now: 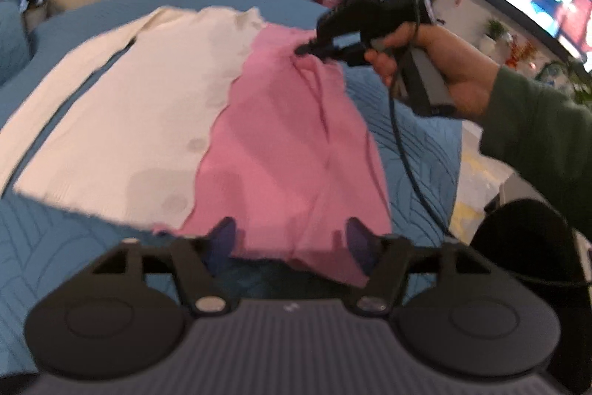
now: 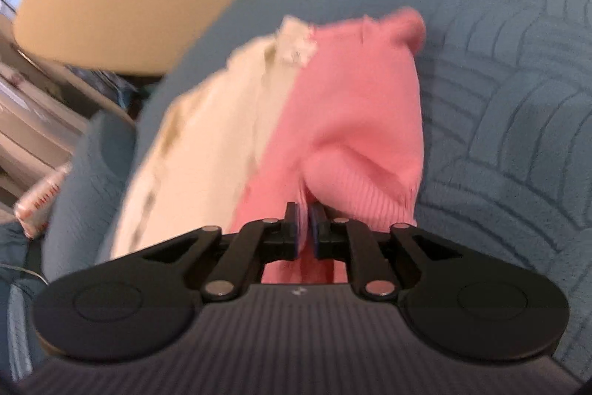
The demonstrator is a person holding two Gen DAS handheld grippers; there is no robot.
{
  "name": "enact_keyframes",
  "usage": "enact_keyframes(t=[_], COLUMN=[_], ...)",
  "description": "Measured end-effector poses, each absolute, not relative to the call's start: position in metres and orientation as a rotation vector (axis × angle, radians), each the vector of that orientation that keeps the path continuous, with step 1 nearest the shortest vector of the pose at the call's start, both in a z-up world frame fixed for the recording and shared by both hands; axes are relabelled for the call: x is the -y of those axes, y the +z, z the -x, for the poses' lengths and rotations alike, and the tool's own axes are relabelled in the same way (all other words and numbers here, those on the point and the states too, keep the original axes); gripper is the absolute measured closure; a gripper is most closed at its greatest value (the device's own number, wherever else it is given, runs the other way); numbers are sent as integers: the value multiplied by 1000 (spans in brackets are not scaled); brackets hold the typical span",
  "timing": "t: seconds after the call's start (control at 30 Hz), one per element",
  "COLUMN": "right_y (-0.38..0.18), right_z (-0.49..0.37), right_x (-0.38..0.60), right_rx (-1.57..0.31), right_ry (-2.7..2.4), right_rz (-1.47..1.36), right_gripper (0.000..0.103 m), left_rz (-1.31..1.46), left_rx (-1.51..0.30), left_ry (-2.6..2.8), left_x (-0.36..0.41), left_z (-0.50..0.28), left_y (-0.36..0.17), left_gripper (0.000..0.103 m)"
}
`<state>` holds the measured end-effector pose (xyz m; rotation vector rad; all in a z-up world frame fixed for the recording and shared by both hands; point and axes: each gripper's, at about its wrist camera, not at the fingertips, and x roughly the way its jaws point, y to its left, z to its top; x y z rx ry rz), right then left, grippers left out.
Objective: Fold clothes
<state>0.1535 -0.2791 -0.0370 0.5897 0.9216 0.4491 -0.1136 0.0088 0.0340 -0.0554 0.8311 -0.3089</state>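
Item: one knit garment (image 1: 259, 136), half cream-white, half pink, ribbed at the hem, lying on a blue quilted bed cover (image 1: 418, 150). The cream half lies flat with one long sleeve stretched toward the cover's left edge; the pink half is rumpled and lifted at its far end.

My right jaws (image 2: 306, 228): nearly together, pinching a fold of the pink knit.

My left jaws (image 1: 292, 239): spread wide, the pink hem between them, pads not pressing it.
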Motion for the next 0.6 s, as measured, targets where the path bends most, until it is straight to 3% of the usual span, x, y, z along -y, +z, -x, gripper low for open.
enact_keyframes(t=[0.03, 0.1, 0.17, 0.23, 0.3, 0.37, 0.5, 0.6], right_y=[-30, -8, -1, 2, -9, -24, -56, -55], right_z=[-146, -119, -95, -80, -60, -54, -62, -66], right_x=[286, 308, 323, 333, 346, 350, 347, 341], right_rx=[-889, -787, -741, -714, -693, -692, -833, -806], right_ry=[457, 476, 499, 513, 502, 483, 430, 468], right_rz=[-592, -595, -587, -584, -610, -651, -723, -697], right_gripper=[56, 43, 37, 37, 37, 37, 37, 37], left_rz=[41, 9, -35, -66, -73, -83, -110, -99], left_rx=[-832, -831, -824, -842, -875, -894, -953, -968], left_ry=[-323, -339, -345, -354, -362, -370, -358, -364], left_x=[-5, 2, 10, 17, 22, 25, 28, 27], left_z=[112, 111, 110, 106, 101, 99, 92, 90], left_y=[33, 31, 28, 23, 17, 13, 3, -1], left_gripper=[33, 34, 39, 50, 74, 75, 57, 62])
